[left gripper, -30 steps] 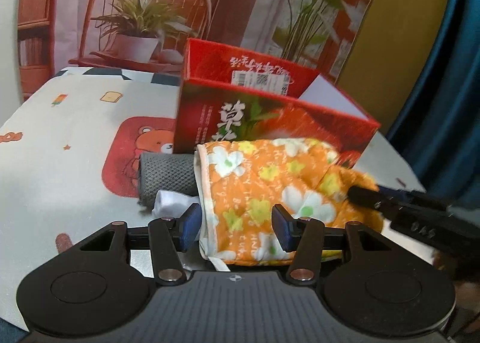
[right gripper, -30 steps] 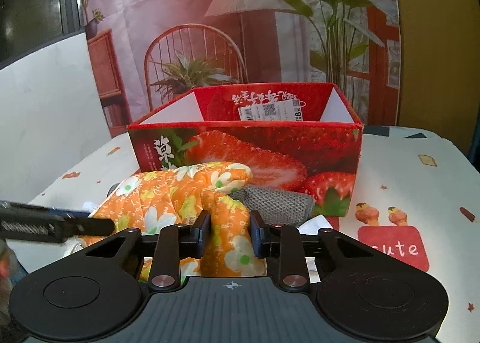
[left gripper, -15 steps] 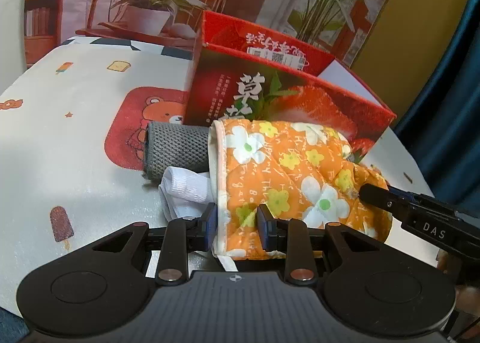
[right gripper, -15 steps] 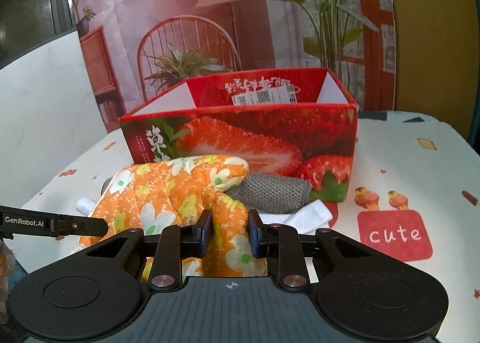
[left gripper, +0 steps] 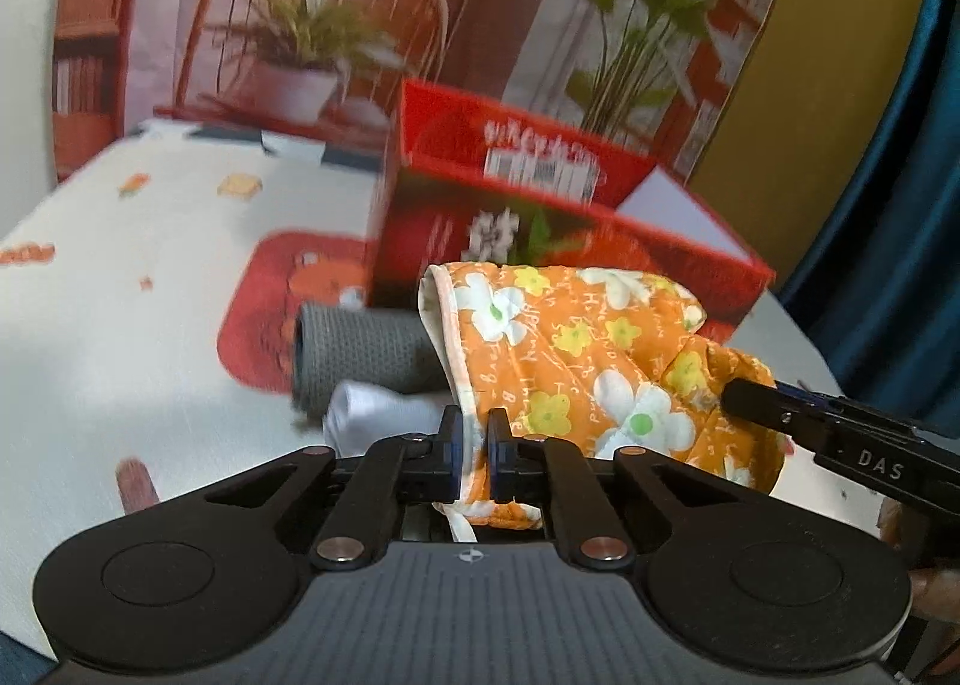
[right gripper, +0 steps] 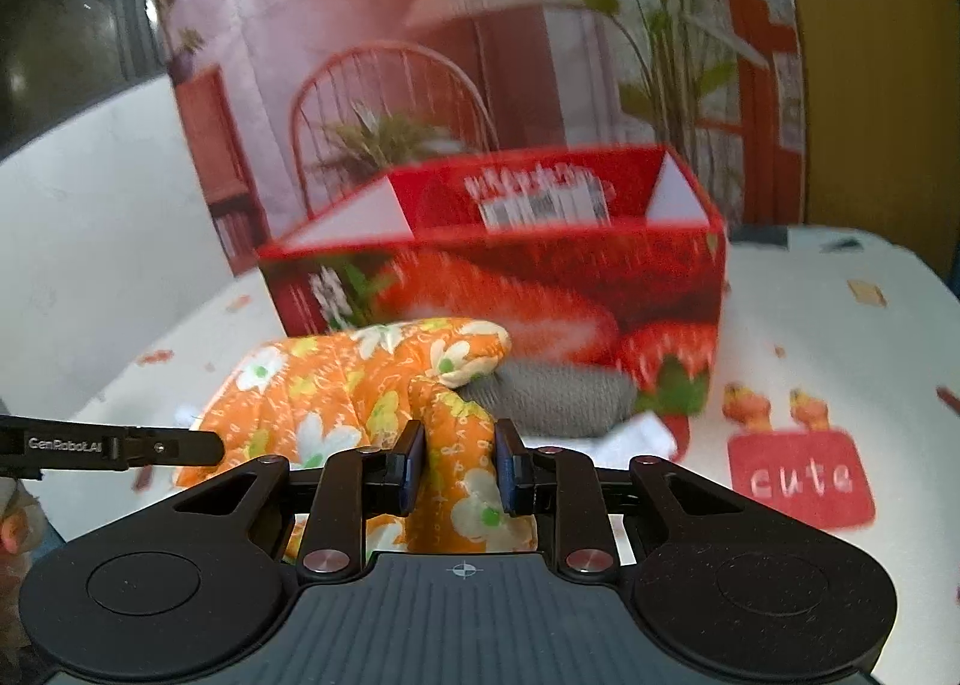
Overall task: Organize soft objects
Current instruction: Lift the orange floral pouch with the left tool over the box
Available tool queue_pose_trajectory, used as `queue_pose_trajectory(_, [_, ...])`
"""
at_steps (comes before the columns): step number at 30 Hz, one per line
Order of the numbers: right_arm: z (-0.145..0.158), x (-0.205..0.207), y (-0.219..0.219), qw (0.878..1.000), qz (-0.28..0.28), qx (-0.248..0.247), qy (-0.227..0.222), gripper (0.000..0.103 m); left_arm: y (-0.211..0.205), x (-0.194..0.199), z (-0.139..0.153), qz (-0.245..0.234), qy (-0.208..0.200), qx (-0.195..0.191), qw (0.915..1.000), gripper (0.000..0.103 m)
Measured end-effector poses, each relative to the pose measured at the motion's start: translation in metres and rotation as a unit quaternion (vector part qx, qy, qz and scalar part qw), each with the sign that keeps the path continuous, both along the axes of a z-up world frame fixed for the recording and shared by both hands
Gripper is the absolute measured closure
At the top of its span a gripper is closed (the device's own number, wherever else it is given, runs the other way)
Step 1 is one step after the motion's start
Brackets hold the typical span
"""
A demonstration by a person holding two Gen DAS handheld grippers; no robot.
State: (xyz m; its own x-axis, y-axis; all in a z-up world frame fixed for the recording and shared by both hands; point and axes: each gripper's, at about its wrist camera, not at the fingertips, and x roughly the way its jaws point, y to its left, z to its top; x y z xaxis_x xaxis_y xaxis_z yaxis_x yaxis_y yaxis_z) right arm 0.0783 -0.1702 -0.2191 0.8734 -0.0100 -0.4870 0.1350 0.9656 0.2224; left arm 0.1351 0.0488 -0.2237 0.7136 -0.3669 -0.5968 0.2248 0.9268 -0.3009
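Orange floral quilted mitt point(left gripper: 600, 361): soft, light, floppy. Lies against front of strawberry box point(right gripper: 540, 277). Left gripper point(left gripper: 474, 445) pinches cuff hem; right gripper point(right gripper: 459, 466) clamps thumb. Two-end hold limits sagging.

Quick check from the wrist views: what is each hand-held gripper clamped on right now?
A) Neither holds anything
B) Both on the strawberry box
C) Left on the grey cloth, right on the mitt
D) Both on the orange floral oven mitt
D: the left hand-held gripper pinches the cuff edge of the orange floral oven mitt, and the right hand-held gripper squeezes its thumb end.
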Motion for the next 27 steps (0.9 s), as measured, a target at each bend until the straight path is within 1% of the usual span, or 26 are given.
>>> queue_pose_trajectory(6, [0.023, 0.0, 0.002, 0.999, 0.018, -0.03, -0.038, 0.083, -0.003, -0.005, 0.022, -0.001, -0.041, 0.001, 0.9992, 0.094])
queue_pose_trajectory(11, [0.035, 0.004, -0.005, 0.998, 0.016, -0.025, -0.05, 0.083, -0.006, -0.001, 0.041, -0.008, -0.06, -0.002, 0.9981, 0.094])
queue_pose_trajectory(15, [0.048, 0.011, -0.013, 0.998, 0.015, -0.024, -0.061, 0.083, -0.011, 0.011, 0.061, -0.018, -0.087, 0.003, 0.996, 0.094])
queue_pose_trajectory(20, [0.073, 0.035, -0.032, 0.996, 0.012, -0.029, -0.078, 0.083, -0.03, 0.037, 0.086, -0.032, -0.124, 0.034, 0.9912, 0.094])
queue_pose_trajectory(25, [0.091, 0.07, -0.047, 0.996, 0.015, -0.045, -0.079, 0.083, -0.053, 0.077, 0.1, -0.041, -0.127, 0.055, 0.9895, 0.095])
queue_pose_trajectory(27, [0.093, 0.087, -0.053, 0.996, 0.016, -0.048, -0.071, 0.083, -0.06, 0.092, 0.104, -0.044, -0.127, 0.066, 0.9888, 0.095])
